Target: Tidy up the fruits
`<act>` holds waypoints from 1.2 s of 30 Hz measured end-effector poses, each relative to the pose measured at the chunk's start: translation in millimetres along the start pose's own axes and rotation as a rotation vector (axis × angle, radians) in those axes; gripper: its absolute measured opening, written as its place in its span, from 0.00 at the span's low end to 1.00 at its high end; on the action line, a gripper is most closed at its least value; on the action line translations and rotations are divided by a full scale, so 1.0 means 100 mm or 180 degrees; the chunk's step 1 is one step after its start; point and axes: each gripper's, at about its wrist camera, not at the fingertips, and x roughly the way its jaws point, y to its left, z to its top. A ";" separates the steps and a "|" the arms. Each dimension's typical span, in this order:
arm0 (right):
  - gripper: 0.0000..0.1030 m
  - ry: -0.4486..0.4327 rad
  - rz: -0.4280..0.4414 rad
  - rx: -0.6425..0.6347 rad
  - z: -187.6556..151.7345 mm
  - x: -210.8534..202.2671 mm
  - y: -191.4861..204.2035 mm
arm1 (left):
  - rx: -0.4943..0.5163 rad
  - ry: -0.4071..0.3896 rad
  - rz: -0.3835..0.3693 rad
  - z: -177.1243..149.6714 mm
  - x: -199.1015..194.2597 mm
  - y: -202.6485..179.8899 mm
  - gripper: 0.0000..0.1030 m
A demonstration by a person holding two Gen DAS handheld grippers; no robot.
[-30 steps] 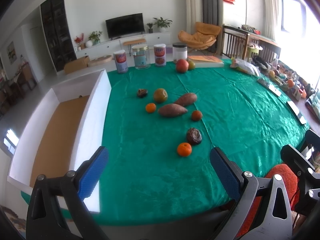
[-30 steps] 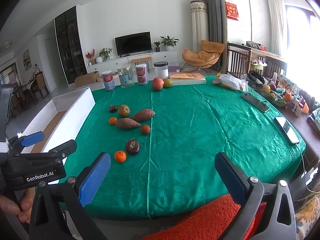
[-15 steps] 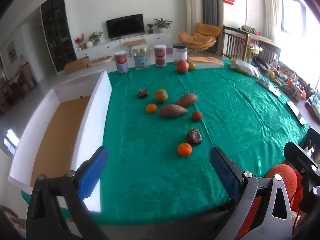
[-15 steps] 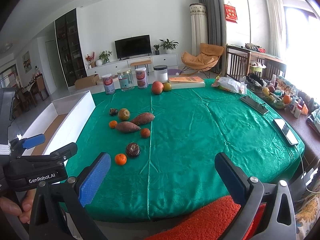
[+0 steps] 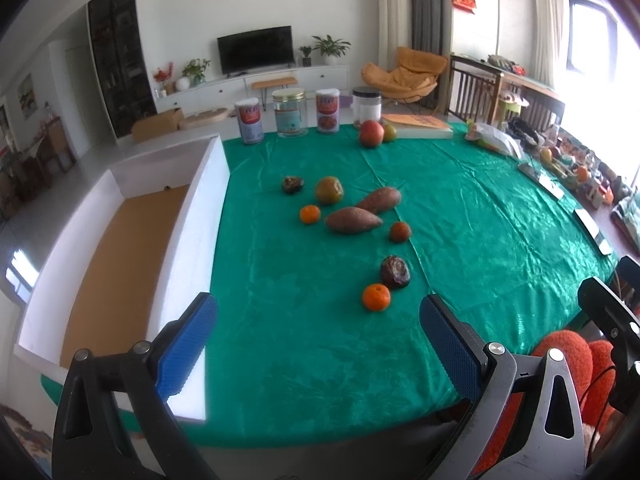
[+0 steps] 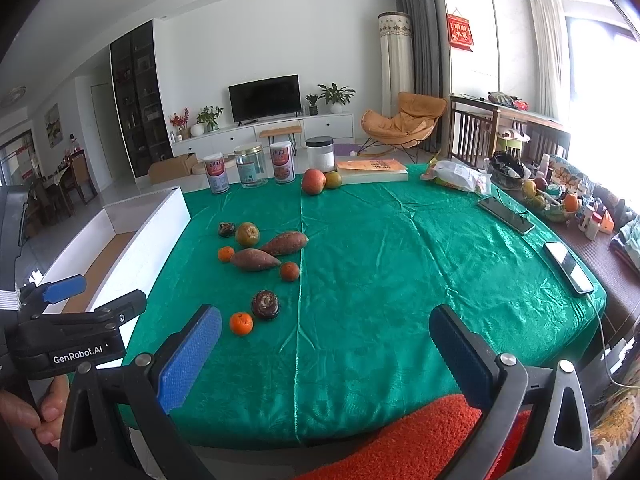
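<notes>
On the green tablecloth (image 5: 480,208) lie two sweet potatoes (image 5: 353,220) (image 6: 255,260), several small oranges, the nearest orange (image 5: 376,297) (image 6: 241,323), a dark wrinkled fruit (image 5: 395,272) (image 6: 265,304) and a brownish round fruit (image 5: 329,190). A red apple (image 5: 370,133) (image 6: 313,181) sits at the far edge. A long white box (image 5: 120,240) with a brown floor stands on the left. My left gripper (image 5: 316,344) is open over the near table edge, holding nothing. My right gripper (image 6: 324,354) is open too, empty, to its right.
Several jars and cans (image 5: 290,118) line the far edge beside a book (image 5: 420,126). Phones (image 6: 568,266) and clutter lie along the right side. An orange-red cushion (image 6: 400,436) sits under the right gripper. A hand (image 6: 24,408) holds the left gripper's body.
Both grippers stay open. The right wrist view has risen slightly and shifted, so the fruits sit a little lower in it. The left view is almost unchanged.
</notes>
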 end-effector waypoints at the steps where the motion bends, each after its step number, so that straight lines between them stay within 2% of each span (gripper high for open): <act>1: 1.00 0.0001 -0.0001 -0.0002 0.00 0.00 0.00 | 0.0005 -0.0002 -0.0003 0.00 0.00 0.00 0.99; 10: 1.00 -0.0039 -0.0015 -0.0105 0.10 -0.03 -0.07 | 0.0013 0.0008 -0.0053 -0.01 -0.02 -0.03 0.99; 13: 1.00 -0.0074 -0.0141 -0.0499 0.38 -0.19 -0.15 | -0.0011 -0.0028 -0.0078 0.03 -0.05 -0.01 0.99; 17: 1.00 -0.0106 -0.0524 -0.1210 0.81 -0.60 -0.27 | -0.0054 -0.0091 -0.0134 0.09 -0.10 -0.01 0.99; 19: 1.00 -0.0008 -0.0575 -0.1506 0.97 -0.79 -0.29 | -0.0061 -0.0110 -0.0189 0.11 -0.13 -0.03 0.99; 21: 1.00 0.0191 -0.0450 -0.1616 1.06 -0.89 -0.30 | -0.0055 -0.0130 -0.0256 0.13 -0.16 -0.07 0.99; 23: 1.00 0.0345 -0.0191 -0.1558 1.03 -0.91 -0.31 | -0.0033 -0.0146 -0.0330 0.14 -0.19 -0.12 0.99; 25: 1.00 0.0416 0.0075 -0.1407 0.88 -0.81 -0.29 | 0.0003 -0.0155 -0.0381 0.14 -0.22 -0.16 0.99; 27: 1.00 0.0443 0.0204 -0.1256 0.66 -0.60 -0.23 | 0.0040 -0.0139 -0.0385 0.12 -0.23 -0.19 0.99; 32: 1.00 0.0213 0.0509 -0.0486 0.11 -0.09 -0.14 | 0.0000 -0.0047 -0.0294 0.04 -0.17 -0.08 0.99; 34: 1.00 0.0139 0.0553 -0.0162 -0.03 0.04 -0.14 | -0.0027 -0.0002 -0.0242 0.00 -0.12 -0.03 0.99; 36: 1.00 0.0165 0.0599 -0.0023 -0.11 0.13 -0.12 | -0.0041 0.0055 -0.0205 -0.04 -0.06 -0.01 0.99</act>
